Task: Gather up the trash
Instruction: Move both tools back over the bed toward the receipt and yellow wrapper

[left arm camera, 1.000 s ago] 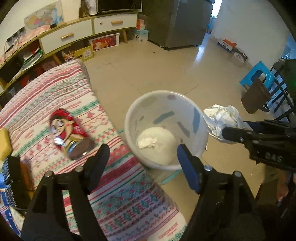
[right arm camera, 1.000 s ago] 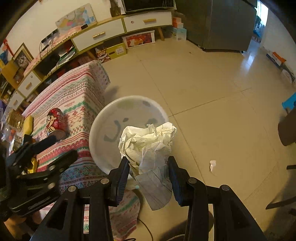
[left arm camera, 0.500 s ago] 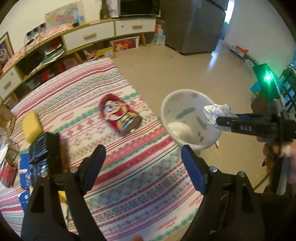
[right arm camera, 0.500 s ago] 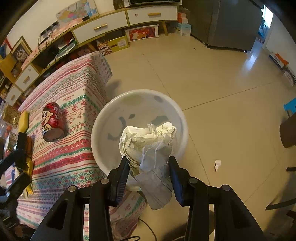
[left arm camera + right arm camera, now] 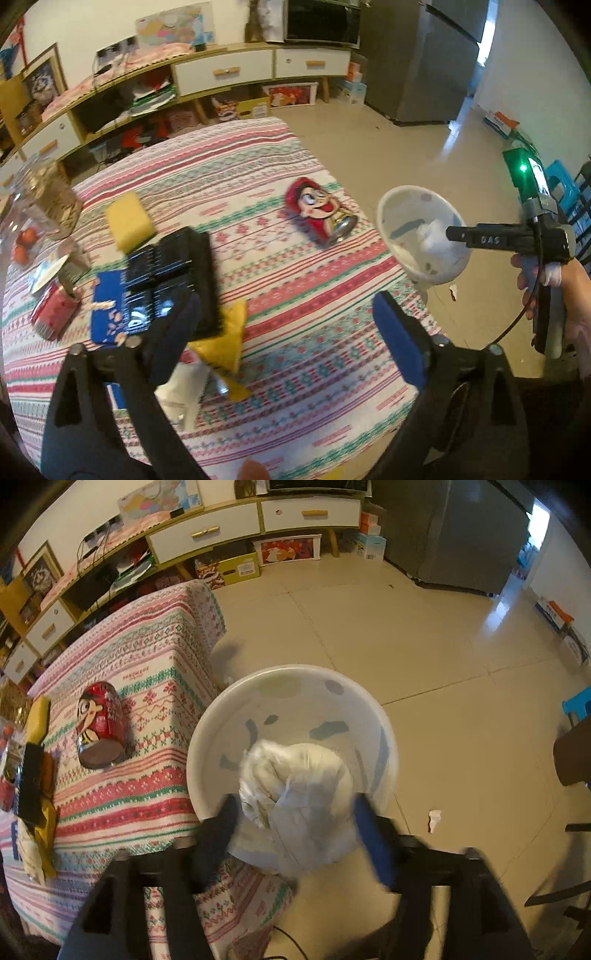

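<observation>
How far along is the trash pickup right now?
Done: the crumpled paper is dropping into the white bin from the open right gripper. In hand: nothing; the left gripper is open. Left: the red can and yellow wrapper on the table.

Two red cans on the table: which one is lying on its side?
The cartoon-face can near the table edge by the bin lies on its side. The other red can, at the far left, stands upright, opened.

— What do we see below our right tool [image 5: 295, 816]?
— Its fingers spread wide, crumpled paper [image 5: 295, 794] between them over the white bin [image 5: 295, 675]; a red can [image 5: 100, 729] lies on the desk [image 5: 147, 657].
</observation>
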A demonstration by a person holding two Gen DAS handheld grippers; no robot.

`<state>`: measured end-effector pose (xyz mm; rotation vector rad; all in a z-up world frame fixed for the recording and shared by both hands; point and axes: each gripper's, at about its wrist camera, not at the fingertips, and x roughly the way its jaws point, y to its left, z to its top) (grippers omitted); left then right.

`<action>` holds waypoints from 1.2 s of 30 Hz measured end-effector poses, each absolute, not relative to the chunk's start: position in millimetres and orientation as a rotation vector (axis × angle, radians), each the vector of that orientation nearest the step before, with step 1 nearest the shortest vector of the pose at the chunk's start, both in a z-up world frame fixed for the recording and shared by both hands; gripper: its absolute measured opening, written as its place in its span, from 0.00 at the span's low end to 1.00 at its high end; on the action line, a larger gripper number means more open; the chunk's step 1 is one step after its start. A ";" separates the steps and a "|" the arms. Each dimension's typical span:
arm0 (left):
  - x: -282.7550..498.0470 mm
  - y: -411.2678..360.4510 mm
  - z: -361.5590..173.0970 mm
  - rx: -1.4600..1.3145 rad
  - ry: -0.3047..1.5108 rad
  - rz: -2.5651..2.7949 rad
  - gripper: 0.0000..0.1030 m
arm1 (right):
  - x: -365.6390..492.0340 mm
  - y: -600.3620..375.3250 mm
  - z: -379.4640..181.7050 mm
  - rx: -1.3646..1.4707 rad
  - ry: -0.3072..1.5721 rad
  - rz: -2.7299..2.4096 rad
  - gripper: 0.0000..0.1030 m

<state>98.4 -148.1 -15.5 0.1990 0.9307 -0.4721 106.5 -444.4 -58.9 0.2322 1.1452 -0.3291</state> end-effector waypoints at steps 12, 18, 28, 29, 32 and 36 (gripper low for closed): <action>105.3 -80.1 -24.8 0.141 0.953 -0.364 0.96 | 104.2 -408.1 -26.2 0.220 1.071 -0.270 0.78; 108.2 -52.5 -30.0 0.122 0.979 -0.318 0.96 | 102.0 -373.2 -11.4 0.183 1.034 -0.210 0.80; 117.4 7.4 -37.4 0.059 1.040 -0.219 0.96 | 104.7 -304.2 -7.6 0.120 1.011 -0.092 0.82; 118.9 14.3 -39.1 0.048 1.048 -0.209 0.96 | 105.6 -297.7 -8.5 0.113 1.013 -0.082 0.82; 122.8 31.6 -44.3 0.019 1.075 -0.183 0.96 | 110.3 -280.0 -14.8 0.100 1.021 -0.050 0.82; 126.1 48.8 -54.3 -0.035 1.124 -0.166 0.96 | 118.1 -253.9 -23.8 0.085 1.036 -0.009 0.82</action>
